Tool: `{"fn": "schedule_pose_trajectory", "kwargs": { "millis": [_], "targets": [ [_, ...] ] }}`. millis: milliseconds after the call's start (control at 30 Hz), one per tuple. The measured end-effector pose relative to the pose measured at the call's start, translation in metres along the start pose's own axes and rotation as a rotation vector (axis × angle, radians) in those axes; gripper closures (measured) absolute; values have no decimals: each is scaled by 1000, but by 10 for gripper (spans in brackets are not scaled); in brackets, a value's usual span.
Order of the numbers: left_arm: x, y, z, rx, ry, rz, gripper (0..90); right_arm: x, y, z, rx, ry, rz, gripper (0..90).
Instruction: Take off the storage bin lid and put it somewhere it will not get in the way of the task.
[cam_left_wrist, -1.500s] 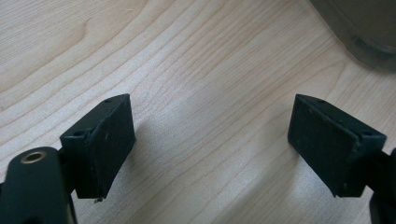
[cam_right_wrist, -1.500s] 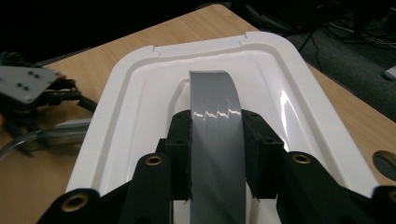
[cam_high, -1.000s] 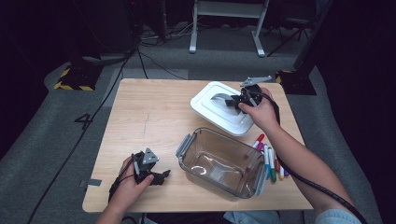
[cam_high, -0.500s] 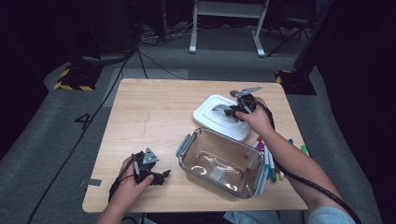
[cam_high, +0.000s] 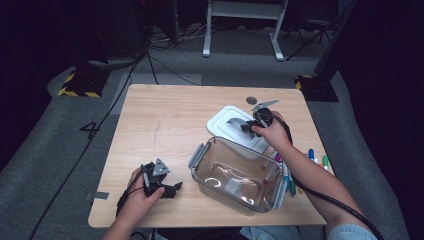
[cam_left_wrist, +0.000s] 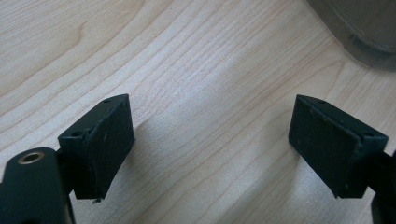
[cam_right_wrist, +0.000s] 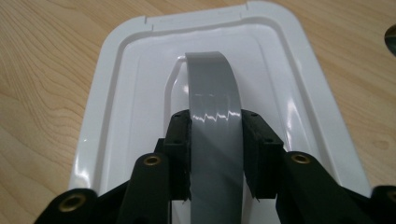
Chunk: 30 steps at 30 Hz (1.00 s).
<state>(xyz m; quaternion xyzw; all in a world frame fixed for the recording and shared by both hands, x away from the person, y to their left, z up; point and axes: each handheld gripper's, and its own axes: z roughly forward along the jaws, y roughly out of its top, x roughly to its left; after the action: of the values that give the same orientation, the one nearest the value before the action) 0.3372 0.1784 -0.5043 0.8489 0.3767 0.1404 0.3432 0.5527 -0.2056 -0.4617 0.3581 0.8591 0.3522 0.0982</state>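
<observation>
Right gripper (cam_right_wrist: 215, 135) has lowered the white lid (cam_high: 232, 131) onto the table (cam_high: 165, 120), jaws pinching its grey handle (cam_right_wrist: 212, 93); left gripper (cam_left_wrist: 210, 144) rests spread, empty

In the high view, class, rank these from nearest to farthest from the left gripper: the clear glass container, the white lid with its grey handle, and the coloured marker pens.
1. Clear glass container: just to the right of the left gripper, near the front edge.
2. White lid with grey handle: farther back, behind the container, held by the right gripper.
3. Coloured marker pens: at the table's right edge, beyond the container.
</observation>
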Motion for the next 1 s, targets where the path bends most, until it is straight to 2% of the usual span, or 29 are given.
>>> {"fn": "schedule_pose_trajectory", "kwargs": {
  "millis": [67, 133, 233, 333, 467, 667, 733, 900, 1000],
  "targets": [
    [0, 0, 0, 1, 0, 1, 146, 2, -2, 0, -22, -10, 0, 610],
    [0, 0, 0, 0, 0, 0, 146, 4, -2, -5, -42, -2, 2, 595],
    [0, 0, 0, 0, 2, 1, 146, 6, -2, -18, -68, -7, -4, 561],
    [0, 1, 1, -1, 3, -2, 142, 7, 0, -39, -97, -24, -25, 533],
    [0, 3, 3, 3, 3, -10, 125, 9, -2, -65, -135, -31, -23, 523],
    [-1, 6, 7, 7, 10, -18, 93, 15, -13, -105, -156, -42, -35, 488],
    [0, 7, 7, 14, 16, -13, 86, 16, -19, -117, -167, -49, -26, 483],
    [1, 8, 9, 13, 2, -10, 76, 17, -37, -149, -205, -60, 38, 484],
    [1, 8, 9, 13, 2, -8, 76, 16, -49, -165, -195, -90, 54, 485]
  ]
}}
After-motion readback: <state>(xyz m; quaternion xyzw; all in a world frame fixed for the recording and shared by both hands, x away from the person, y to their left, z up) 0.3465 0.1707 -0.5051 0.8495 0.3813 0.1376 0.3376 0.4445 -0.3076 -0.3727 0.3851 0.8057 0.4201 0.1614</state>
